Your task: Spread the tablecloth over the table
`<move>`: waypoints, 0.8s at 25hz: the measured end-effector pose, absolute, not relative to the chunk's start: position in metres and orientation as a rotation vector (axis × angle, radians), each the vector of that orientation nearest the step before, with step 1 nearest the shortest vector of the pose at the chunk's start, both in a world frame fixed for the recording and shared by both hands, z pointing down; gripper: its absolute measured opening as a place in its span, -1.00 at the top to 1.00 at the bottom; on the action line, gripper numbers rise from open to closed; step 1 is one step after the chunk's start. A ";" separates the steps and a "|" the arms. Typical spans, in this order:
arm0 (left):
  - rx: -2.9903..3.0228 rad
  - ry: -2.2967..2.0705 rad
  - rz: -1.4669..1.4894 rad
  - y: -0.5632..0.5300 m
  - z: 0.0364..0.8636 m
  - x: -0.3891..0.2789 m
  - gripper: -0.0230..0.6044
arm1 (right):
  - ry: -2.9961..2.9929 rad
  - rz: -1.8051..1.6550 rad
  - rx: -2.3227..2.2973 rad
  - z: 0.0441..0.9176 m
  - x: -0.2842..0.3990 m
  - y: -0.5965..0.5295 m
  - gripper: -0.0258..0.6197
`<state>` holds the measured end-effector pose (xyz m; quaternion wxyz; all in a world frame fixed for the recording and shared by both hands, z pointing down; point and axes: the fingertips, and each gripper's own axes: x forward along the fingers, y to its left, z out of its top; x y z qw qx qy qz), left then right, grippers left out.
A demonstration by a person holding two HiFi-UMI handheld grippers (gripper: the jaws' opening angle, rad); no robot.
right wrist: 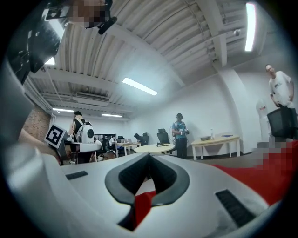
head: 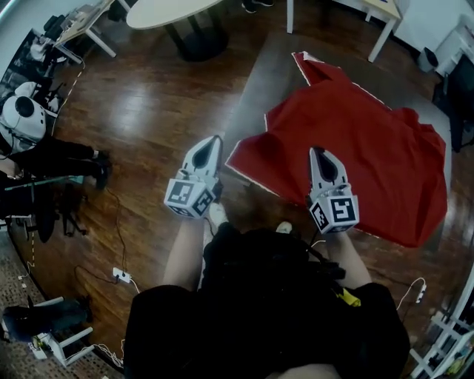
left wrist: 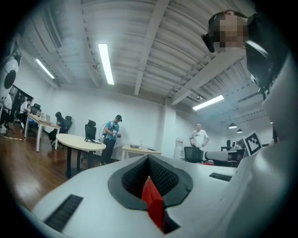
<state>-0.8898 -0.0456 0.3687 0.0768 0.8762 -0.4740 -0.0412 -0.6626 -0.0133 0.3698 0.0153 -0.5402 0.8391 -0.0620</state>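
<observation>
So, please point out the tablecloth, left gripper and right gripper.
tablecloth (head: pixel 359 159): head view, middle of cloth.
left gripper (head: pixel 215 140): head view, at its fingertips.
right gripper (head: pixel 318 151): head view, at its fingertips.

One tablecloth (head: pixel 355 159), one grey table (head: pixel 259 89), two grippers (left gripper (head: pixel 213 142), right gripper (head: pixel 318 152)), one round table (head: pixel 170 11) at twelve o'clock.
</observation>
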 end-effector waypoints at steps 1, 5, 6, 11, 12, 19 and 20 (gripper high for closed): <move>2.633 -1.433 -0.151 -0.047 0.364 -0.901 0.92 | 2.615 -0.169 -1.687 0.369 -0.676 -0.014 0.90; 2.693 -1.455 -0.205 -0.065 0.357 -0.956 0.92 | 2.593 -0.086 -1.718 0.364 -0.749 -0.032 0.90; 2.714 -1.450 -0.222 -0.072 0.356 -0.973 0.92 | 2.589 -0.061 -1.727 0.364 -0.773 -0.039 0.90; 2.799 -1.425 -0.225 -0.095 0.359 -1.083 0.92 | 2.541 -0.046 -1.819 0.375 -0.906 -0.073 0.91; 2.808 -1.411 -0.211 -0.100 0.359 -1.108 0.92 | 2.523 -0.053 -1.831 0.376 -0.931 -0.080 0.91; 2.864 -1.321 -0.260 -0.141 0.334 -1.210 0.92 | 2.444 -0.025 -1.935 0.362 -1.041 -0.116 0.91; 2.875 -1.298 -0.273 -0.150 0.331 -1.214 0.92 | 2.427 -0.022 -1.958 0.361 -1.046 -0.122 0.91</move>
